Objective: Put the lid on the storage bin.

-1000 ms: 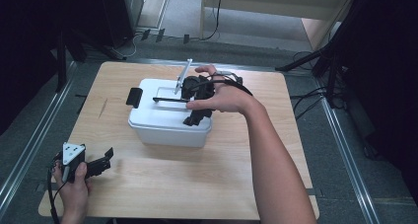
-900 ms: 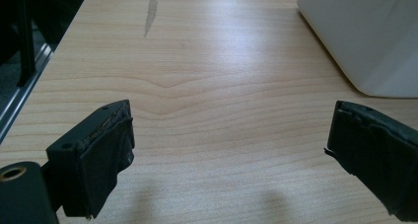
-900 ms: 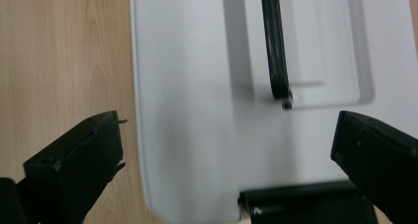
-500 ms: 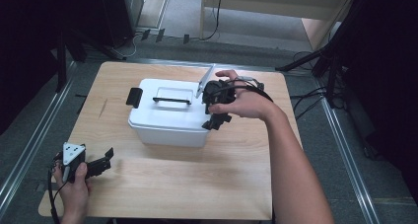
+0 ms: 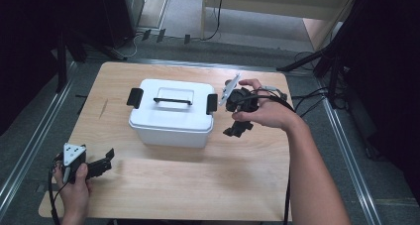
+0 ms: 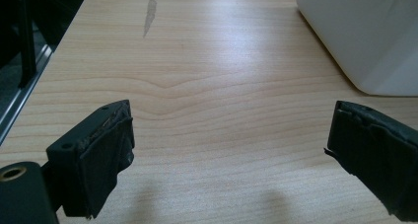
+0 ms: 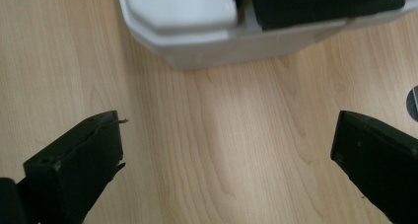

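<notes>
High view, pale wooden table [image 5: 198, 185], grey floor [image 5: 376, 150], dark surroundings

Your left gripper [image 5: 99, 164] is black with a grey three-cornered plate and a trailing black cable. Your right gripper [image 5: 237, 128] matches it. Both forearms are bare.
</notes>
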### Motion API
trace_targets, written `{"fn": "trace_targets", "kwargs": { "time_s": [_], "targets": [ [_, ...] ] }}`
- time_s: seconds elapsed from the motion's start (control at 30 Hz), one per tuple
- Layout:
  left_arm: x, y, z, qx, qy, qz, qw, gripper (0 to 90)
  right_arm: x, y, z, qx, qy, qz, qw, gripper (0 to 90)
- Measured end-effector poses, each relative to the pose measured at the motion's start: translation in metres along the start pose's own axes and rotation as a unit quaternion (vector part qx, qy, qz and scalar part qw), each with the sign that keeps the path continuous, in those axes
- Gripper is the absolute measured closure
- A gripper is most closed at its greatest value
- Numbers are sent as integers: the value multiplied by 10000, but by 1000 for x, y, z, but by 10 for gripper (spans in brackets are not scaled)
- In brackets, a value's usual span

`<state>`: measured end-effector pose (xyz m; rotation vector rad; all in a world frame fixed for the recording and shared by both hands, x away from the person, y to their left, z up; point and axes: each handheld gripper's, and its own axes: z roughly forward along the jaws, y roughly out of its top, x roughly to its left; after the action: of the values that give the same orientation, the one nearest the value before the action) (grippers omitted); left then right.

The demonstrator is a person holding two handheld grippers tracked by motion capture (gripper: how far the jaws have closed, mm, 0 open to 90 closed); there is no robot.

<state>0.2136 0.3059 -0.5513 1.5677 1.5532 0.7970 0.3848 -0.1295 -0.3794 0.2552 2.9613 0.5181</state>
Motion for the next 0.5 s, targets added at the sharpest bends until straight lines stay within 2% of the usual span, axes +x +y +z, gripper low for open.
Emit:
{"fn": "trace_targets", "kwargs": {
  "time_s": [0.5],
  "targets": [
    [-1,0,0,1,16,42,10000,42,0,-64,12,-66,-155,463,9988,0]
  ]
}}
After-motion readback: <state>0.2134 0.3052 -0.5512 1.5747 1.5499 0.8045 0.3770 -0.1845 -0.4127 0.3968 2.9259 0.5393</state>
